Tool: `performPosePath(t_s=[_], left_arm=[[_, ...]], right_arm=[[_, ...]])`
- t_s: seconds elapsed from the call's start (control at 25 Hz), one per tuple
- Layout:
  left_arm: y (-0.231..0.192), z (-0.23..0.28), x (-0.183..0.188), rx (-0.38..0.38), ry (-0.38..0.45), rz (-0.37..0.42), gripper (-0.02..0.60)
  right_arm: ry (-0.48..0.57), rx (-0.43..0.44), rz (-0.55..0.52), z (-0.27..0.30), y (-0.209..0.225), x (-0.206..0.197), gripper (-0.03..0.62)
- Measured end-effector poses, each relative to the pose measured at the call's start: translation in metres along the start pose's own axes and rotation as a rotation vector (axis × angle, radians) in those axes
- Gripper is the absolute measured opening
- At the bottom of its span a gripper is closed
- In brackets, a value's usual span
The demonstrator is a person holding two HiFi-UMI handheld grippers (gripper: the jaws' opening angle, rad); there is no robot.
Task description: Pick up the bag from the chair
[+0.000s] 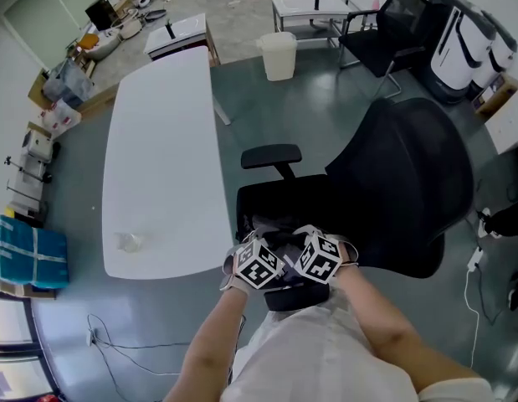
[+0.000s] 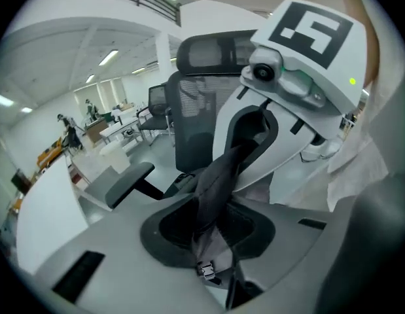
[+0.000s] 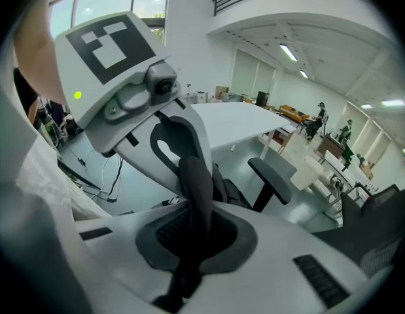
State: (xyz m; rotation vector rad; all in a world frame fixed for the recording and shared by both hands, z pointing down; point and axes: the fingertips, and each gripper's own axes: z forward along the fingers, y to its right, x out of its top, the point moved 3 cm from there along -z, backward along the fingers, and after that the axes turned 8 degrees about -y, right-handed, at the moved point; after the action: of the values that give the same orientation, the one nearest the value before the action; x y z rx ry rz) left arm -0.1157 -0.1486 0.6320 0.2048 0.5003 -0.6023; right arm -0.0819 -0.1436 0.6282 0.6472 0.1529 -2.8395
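Clenching dark straps point(image 2: 215, 182) of the black bag point(image 1: 274, 238): left hand-held gripper point(image 2: 212, 239) and right hand-held gripper point(image 3: 192, 235).

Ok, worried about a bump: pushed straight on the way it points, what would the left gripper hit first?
Likely the right gripper, just ahead; only the bag strap in its jaws lies between.

The black woven-cloth bag strap point(image 2: 215, 175) looks matt, with a small shiny silvery buckle point(image 2: 205, 269). The black office chair point(image 1: 401, 182) has a matt mesh backrest. The long white surface point(image 1: 162, 166) is smooth, and the grey floor point(image 1: 267, 115) is faintly glossy.
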Motion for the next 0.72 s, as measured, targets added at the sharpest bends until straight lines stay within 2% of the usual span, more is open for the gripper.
performPosePath(t_s=[0.16, 0.32, 0.52, 0.72], left_arm=[[0.002, -0.008, 0.003, -0.002, 0.019, -0.135, 0.091], [0.006, -0.019, 0.007, 0.007, 0.065, -0.236, 0.084], [0.004, -0.046, 0.029, 0.064, 0.146, -0.282, 0.07], [-0.012, -0.099, 0.071, 0.129, 0.289, -0.292, 0.066]], right_arm=[[0.025, -0.028, 0.073, -0.009, 0.002, 0.002, 0.023], [0.049, -0.066, 0.097, -0.02, 0.001, 0.005, 0.023], [0.118, -0.155, 0.098, -0.052, 0.011, 0.018, 0.023], [0.234, -0.268, 0.076, -0.11, 0.032, 0.046, 0.023]])
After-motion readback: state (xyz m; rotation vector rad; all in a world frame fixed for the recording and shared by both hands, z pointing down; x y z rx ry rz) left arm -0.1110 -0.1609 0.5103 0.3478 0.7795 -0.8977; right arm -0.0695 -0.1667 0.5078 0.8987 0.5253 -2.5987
